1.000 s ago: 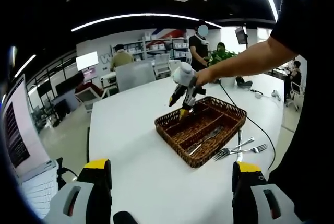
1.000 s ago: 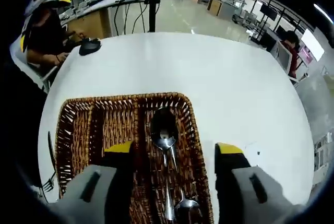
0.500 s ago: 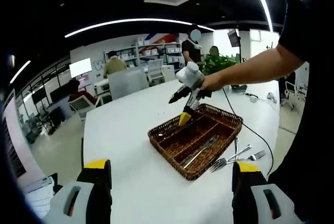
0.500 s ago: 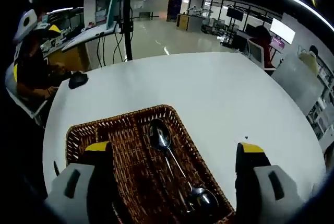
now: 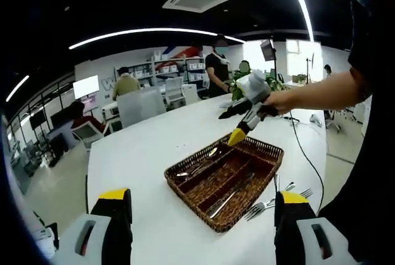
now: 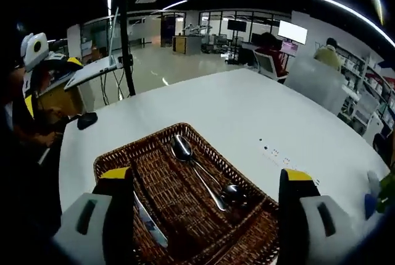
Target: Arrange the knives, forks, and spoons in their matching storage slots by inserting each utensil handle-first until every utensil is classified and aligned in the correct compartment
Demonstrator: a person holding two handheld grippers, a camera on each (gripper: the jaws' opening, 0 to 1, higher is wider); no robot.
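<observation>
My left gripper [image 5: 203, 225] spread wide, nothing between the jaws, above the white table [image 5: 142, 154]. My right gripper [image 6: 207, 206], also spread and empty, hangs over the wicker tray [image 6: 203, 209]. Two spoons [image 6: 200, 169] lie in one slot, a knife [image 6: 148, 215] in another. Forks [image 5: 274, 198] on the table just beside the tray. Farther off, people at desks.

Left gripper [image 5: 203, 215]: jaws spread wide, nothing between. Wicker tray [image 5: 269, 152] on white table [image 5: 142, 154], utensils inside compartments. Forks [image 5: 278, 198] on table just beside tray's near edge. Right gripper [image 5: 244, 126] held by hand [image 5: 285, 99] above tray's far corner.
</observation>
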